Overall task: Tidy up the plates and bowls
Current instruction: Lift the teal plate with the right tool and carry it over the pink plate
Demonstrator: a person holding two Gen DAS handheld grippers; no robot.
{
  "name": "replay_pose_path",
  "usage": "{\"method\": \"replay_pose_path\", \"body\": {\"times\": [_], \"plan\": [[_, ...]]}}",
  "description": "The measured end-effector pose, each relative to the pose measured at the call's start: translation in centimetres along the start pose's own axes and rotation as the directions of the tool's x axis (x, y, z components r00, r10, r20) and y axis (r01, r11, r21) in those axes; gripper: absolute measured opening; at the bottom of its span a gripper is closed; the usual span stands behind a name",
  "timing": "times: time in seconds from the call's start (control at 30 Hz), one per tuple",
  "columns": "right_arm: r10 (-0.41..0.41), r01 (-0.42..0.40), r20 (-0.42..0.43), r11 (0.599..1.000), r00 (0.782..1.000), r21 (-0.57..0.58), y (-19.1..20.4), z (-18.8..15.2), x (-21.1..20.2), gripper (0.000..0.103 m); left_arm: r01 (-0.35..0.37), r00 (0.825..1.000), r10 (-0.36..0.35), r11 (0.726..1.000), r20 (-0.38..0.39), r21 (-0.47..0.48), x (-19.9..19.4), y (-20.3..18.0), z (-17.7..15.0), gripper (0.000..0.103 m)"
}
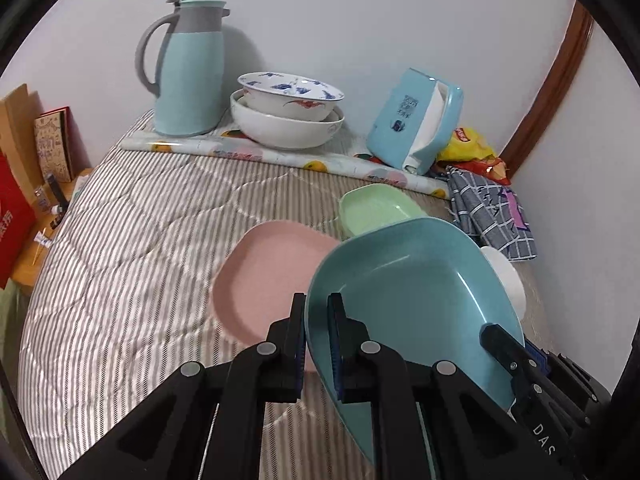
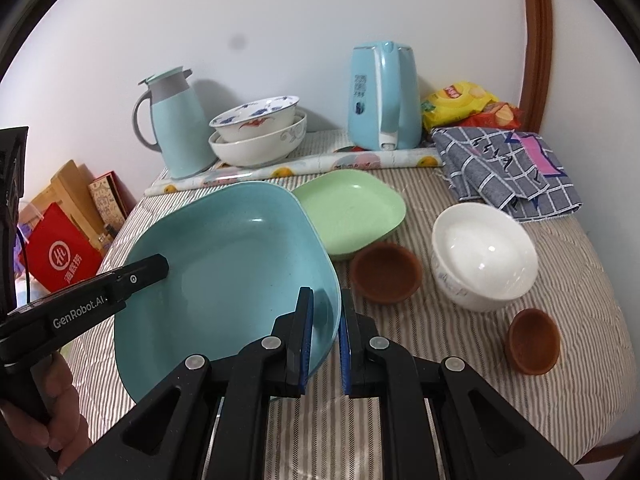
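Striped cloth [image 2: 500,380]: both grippers' fingers [image 1: 298,320] [image 2: 306,320] pinch blue plate [image 2: 224,280], pink plate [image 1: 264,276] beneath.

Both views: even, soft indoor light, moderately bright, slightly cool cast. No direct source in frame.

Left wrist view: soft shadow of the thermos jug [image 1: 190,68] falls on the wall [image 1: 360,12] to its right. Striped cloth [image 1: 120,272] shows a pale sheen across its quilted folds. Blue plate [image 1: 420,280] carries a faint streak of glare along its inner wall.

Right wrist view: white bowl [image 2: 484,256] has broad specular highlights inside; blue plate [image 2: 228,264] shows small glints. Diffuse shadows behind the kettle [image 2: 384,96]. A dark smudge [image 2: 237,43] sits on the wall or the lens; cannot tell which.

Strong fisheye bending: door frame [image 2: 536,40] curves; black vignette at all corners. Focus fairly sharp centrally, softer toward the rim.
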State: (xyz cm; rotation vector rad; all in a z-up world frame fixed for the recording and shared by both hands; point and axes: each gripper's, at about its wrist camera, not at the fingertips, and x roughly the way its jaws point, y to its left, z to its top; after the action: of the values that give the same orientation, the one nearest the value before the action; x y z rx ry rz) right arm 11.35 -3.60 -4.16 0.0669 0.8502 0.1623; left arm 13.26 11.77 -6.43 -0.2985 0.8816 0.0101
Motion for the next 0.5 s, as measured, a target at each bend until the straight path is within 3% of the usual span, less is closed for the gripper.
{"method": "replay_pose_path", "body": {"times": [0.5], "plan": [[0.057, -0.064, -0.086, 0.995, 0.995, -0.071, 4.1, -2.4, 3.2, 0.012, -0.063, 0.997, 0.059, 0.993, -0.044, -0.096, 1.1, 5.5, -2.3, 0.011]]}}
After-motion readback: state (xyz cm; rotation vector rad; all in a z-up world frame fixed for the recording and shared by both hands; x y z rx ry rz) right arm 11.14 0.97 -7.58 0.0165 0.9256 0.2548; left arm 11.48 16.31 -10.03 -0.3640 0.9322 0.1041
